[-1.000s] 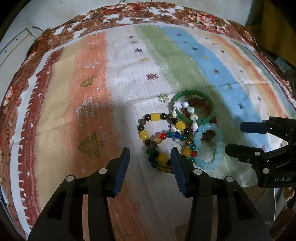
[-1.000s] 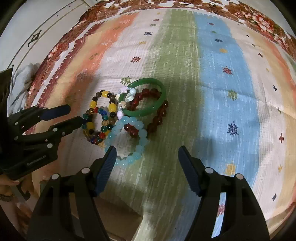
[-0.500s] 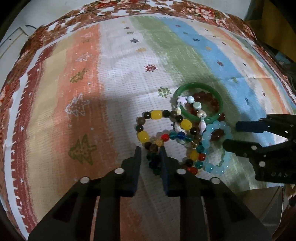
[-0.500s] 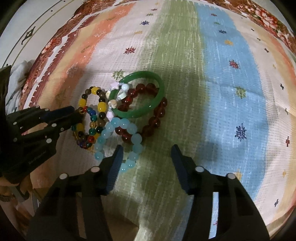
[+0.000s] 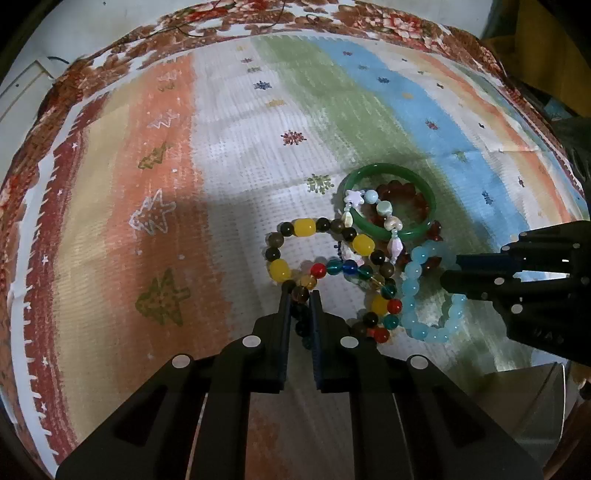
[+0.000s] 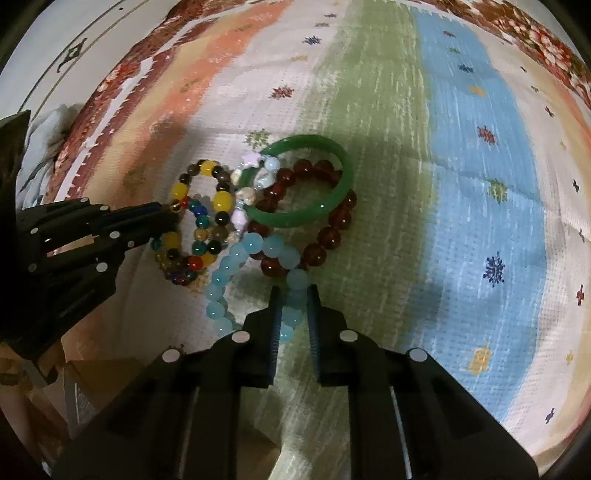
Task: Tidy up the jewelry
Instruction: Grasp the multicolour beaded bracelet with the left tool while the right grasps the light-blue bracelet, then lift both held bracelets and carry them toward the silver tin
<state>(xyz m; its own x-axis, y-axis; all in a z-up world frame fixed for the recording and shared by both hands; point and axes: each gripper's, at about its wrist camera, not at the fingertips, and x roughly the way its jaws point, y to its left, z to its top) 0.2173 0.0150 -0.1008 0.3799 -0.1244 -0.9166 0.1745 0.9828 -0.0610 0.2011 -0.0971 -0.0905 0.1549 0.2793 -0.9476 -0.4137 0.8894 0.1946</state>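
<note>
A tangle of bracelets lies on the striped cloth point(image 5: 229, 155). My left gripper point(image 5: 300, 295) is shut on the multicoloured bead bracelet point(image 5: 334, 267) at its near side. My right gripper point(image 6: 293, 293) is shut on the light blue bead bracelet point(image 6: 236, 260), which also shows in the left wrist view point(image 5: 415, 258). A green bangle point(image 5: 388, 173) lies behind, over a dark red bead bracelet point(image 6: 328, 236). A small pastel charm bracelet point(image 5: 380, 210) drapes across the bangle. A yellow and brown bead bracelet point(image 5: 306, 227) overlaps the multicoloured one. The left gripper shows in the right wrist view point(image 6: 166, 218).
The cloth has a brown floral border point(image 5: 388, 22) and covers a table whose near edge point(image 6: 110, 362) lies just below the bracelets. Pale floor point(image 6: 55, 40) shows beyond the far left edge. Blue and orange stripes point(image 6: 480, 147) spread to the right.
Both grippers moved forward and down to the bracelets and closed: the left on the multicoloured beads, the right on the light blue beads.
</note>
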